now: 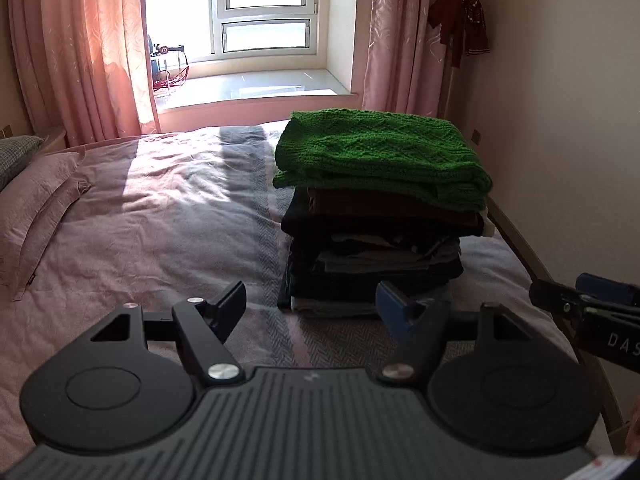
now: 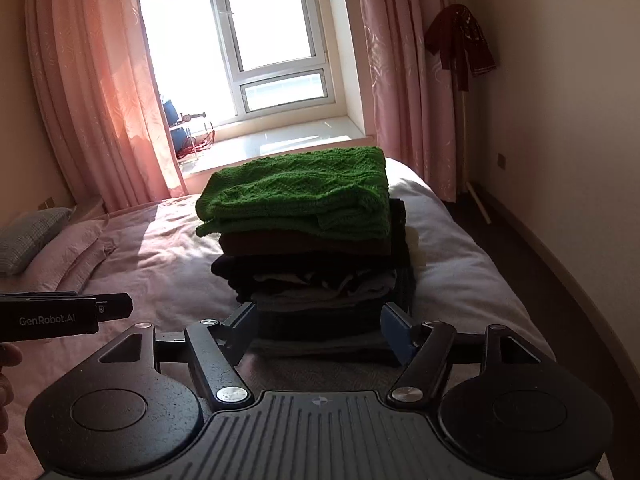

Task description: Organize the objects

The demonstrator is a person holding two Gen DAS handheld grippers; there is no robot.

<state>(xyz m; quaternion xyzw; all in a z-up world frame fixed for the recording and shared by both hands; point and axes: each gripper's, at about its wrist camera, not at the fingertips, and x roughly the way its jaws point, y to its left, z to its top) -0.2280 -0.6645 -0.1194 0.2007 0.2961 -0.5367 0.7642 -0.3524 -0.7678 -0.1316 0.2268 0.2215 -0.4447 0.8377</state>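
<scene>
A tall stack of folded clothes (image 1: 372, 264) stands on the bed, topped by a green knitted sweater (image 1: 380, 152). It also shows in the right wrist view (image 2: 316, 280), with the green sweater (image 2: 296, 196) on top. My left gripper (image 1: 310, 304) is open and empty, just in front of the stack's lower left. My right gripper (image 2: 320, 328) is open and empty, with its jaws close to the stack's base. The right gripper shows at the right edge of the left wrist view (image 1: 580, 300). The left gripper shows at the left edge of the right wrist view (image 2: 116, 306).
The bed (image 1: 168, 216) has a pink and grey cover and pillows (image 1: 36, 200) at the left. A window sill (image 1: 256, 84) with a wire basket (image 1: 170, 68) lies behind, between pink curtains. A dark red garment (image 1: 460, 20) hangs at the right wall.
</scene>
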